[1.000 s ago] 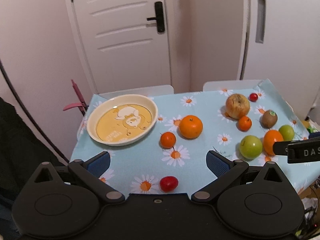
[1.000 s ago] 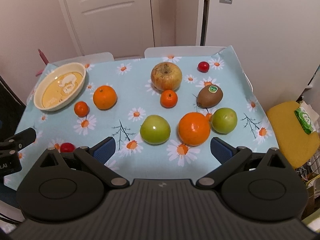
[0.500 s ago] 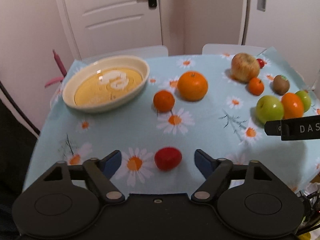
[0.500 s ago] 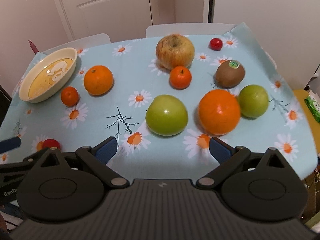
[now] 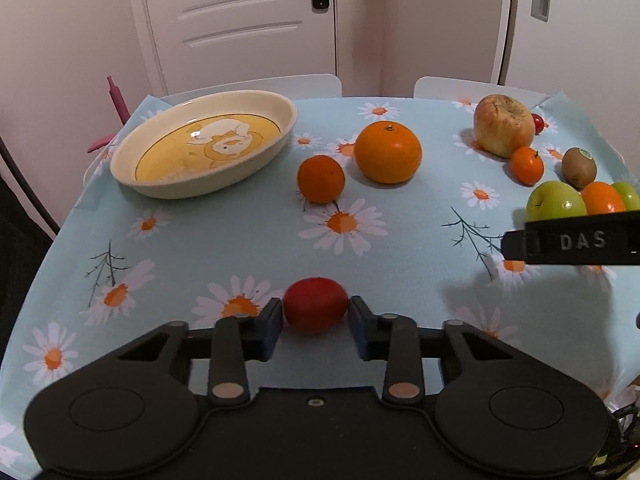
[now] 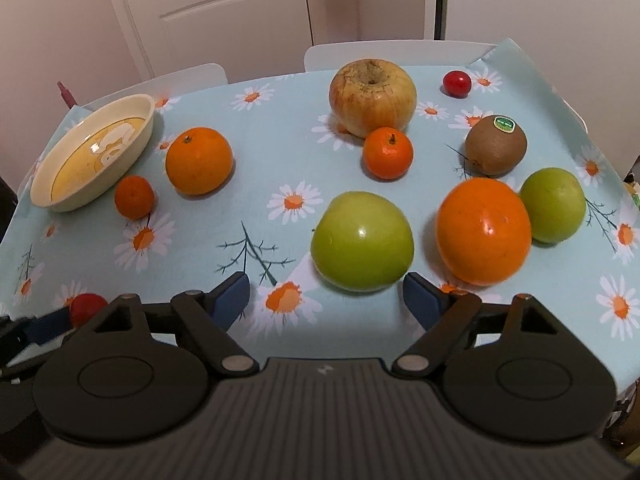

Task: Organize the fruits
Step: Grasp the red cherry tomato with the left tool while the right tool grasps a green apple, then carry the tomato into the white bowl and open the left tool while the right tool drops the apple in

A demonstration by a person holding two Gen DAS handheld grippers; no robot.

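A small red tomato point(image 5: 315, 304) lies on the daisy tablecloth near its front edge, and my left gripper point(image 5: 315, 320) is shut on it, a blue pad against each side. In the right wrist view the same tomato point(image 6: 86, 306) shows at the lower left. My right gripper point(image 6: 326, 296) is low over the cloth, its jaws wide and just closing. The near edge of a big green apple point(image 6: 362, 240) sits between its fingertips point(image 6: 234, 294), with no pad pressing on it. A cream oval dish point(image 5: 132, 184) with a yellow cartoon bottom stands at the far left.
An orange point(image 5: 388, 152) and a mandarin point(image 5: 320, 179) lie mid-table. At right are a large orange fruit point(image 6: 484, 230), a smaller green apple point(image 6: 552, 204), a kiwi point(image 6: 496, 144), a mandarin point(image 6: 387, 153), a yellowish apple point(image 6: 372, 96) and a second small red tomato point(image 6: 457, 84). White chair backs and a door stand behind.
Both grippers have come down toward the table. The left jaws went from wide open to shut on the red tomato. The right gripper moved in on the big green apple.
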